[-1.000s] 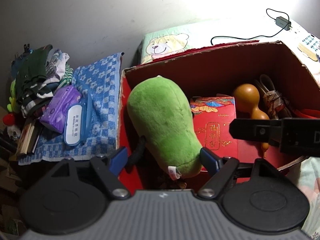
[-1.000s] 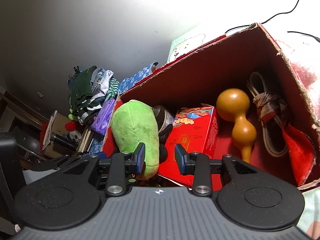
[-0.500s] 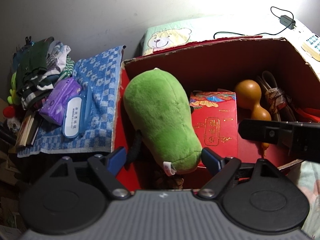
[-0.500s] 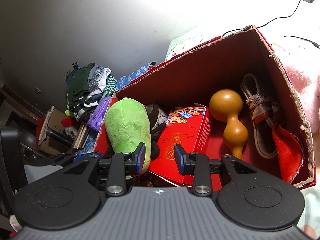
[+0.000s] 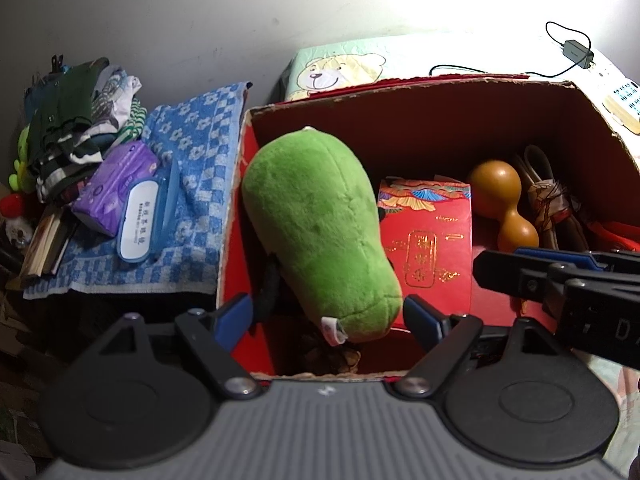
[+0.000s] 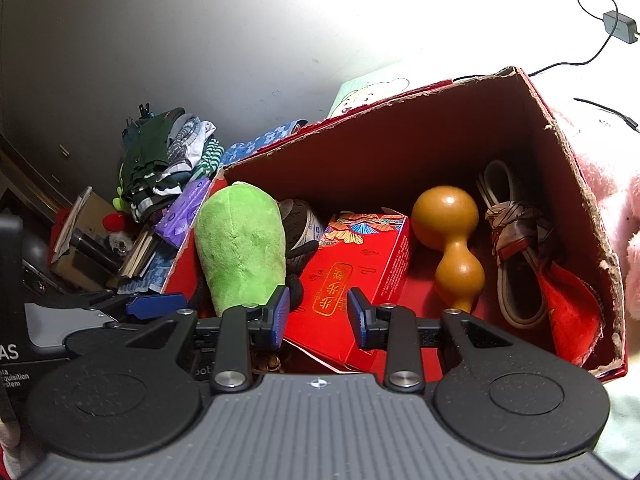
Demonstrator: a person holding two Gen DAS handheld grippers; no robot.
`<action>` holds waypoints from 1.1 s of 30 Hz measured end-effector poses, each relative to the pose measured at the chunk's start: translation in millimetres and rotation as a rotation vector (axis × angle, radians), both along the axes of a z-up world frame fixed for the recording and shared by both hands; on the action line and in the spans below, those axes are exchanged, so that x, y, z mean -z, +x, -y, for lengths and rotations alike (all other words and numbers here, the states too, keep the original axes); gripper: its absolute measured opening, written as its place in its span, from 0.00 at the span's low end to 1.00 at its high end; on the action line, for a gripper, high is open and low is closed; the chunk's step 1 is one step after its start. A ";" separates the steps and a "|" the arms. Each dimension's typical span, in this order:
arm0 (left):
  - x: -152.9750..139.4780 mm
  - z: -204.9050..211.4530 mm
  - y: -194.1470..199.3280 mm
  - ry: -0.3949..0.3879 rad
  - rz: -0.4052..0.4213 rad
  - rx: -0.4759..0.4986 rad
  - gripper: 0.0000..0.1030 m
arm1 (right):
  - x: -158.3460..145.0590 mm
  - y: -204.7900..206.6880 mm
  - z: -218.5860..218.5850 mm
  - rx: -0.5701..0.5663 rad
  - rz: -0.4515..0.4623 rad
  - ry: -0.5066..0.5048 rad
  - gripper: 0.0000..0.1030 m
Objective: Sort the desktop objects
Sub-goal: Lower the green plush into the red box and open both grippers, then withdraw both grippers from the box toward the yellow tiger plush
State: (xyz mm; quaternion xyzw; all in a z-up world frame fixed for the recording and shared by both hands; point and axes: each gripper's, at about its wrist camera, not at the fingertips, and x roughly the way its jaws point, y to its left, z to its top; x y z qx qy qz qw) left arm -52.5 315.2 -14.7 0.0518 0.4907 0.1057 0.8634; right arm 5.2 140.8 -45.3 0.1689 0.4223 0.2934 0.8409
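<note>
The green plush toy (image 5: 320, 232) stands clearer of the left gripper (image 5: 330, 316) than a second ago; its blue fingers (image 5: 234, 314) are spread wide, flanking the toy's lower end without gripping, so the toy looks freshly let go and the drop-off done. It leans nose-up in the cardboard box (image 5: 400, 92), at 9 o'clock of the glossy red gift box (image 5: 430, 248). The smooth tan gourd (image 6: 452, 240) lies at 3 o'clock of that. The right gripper (image 6: 318, 316) hovers empty, fingers apart. Under the toy sits something dark, perhaps a tape roll
</note>
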 end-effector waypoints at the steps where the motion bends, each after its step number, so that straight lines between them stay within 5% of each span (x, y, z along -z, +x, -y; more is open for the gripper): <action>1: 0.1 -0.3 -0.6 -0.002 0.003 -0.001 0.83 | 0.0 -0.6 -0.8 0.001 0.003 -0.003 0.33; 22: -3.8 2.8 -6.4 0.025 0.027 0.014 0.80 | -2.5 -2.4 -1.1 -0.007 0.011 0.001 0.37; 33: -22.6 -3.4 -13.1 -0.029 0.050 -0.001 0.82 | -11.2 -13.1 8.0 0.020 0.051 -0.001 0.38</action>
